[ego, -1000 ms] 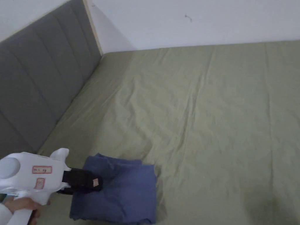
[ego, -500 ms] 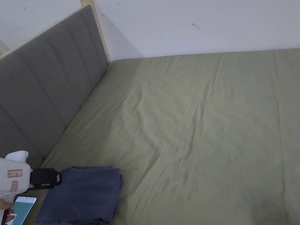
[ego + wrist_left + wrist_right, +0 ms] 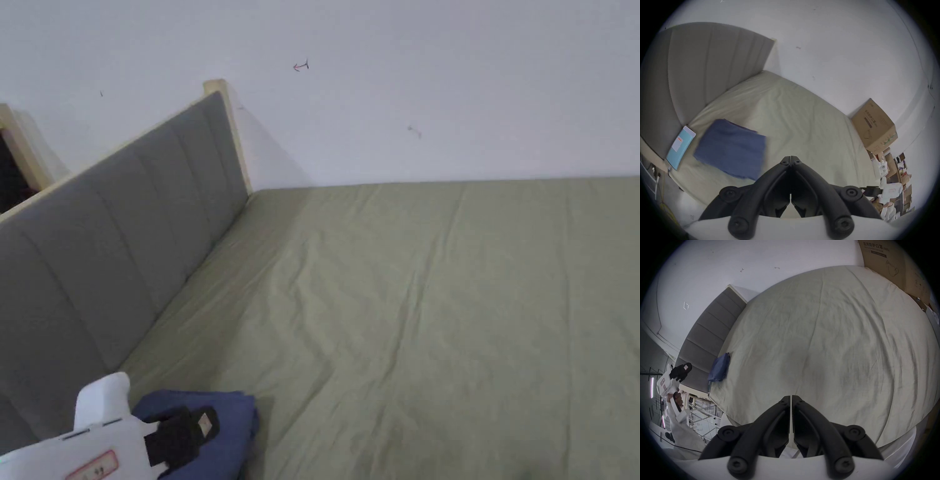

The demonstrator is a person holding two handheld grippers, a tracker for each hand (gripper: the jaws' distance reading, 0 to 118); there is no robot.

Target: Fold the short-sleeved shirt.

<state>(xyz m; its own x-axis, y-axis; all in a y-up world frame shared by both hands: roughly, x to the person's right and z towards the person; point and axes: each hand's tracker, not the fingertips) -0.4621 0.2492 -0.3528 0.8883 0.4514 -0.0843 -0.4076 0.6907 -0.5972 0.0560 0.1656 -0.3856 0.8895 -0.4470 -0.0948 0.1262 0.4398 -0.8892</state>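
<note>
The blue short-sleeved shirt (image 3: 215, 419) lies folded into a small rectangle on the green bed sheet, close to the grey headboard. The same folded shirt (image 3: 730, 147) shows flat in the left gripper view, and the shirt (image 3: 719, 369) appears small at the bed's corner in the right gripper view. My left gripper (image 3: 203, 425) hovers above the shirt's near edge, raised off it, jaws together with nothing between them; its tips (image 3: 790, 158) meet in its own view. My right gripper (image 3: 791, 397) is shut and empty, held over the bed's near side far from the shirt.
A phone (image 3: 680, 146) with a lit screen lies beside the shirt against the headboard (image 3: 106, 262). A cardboard box (image 3: 873, 128) stands at the bed's far end by the wall. The bed sheet (image 3: 437, 325) spreads out wrinkled to the right.
The head camera has tilted up, so more wall shows and the shirt sits lower in the picture. The left gripper has let the shirt lie and now rises above its near edge.
</note>
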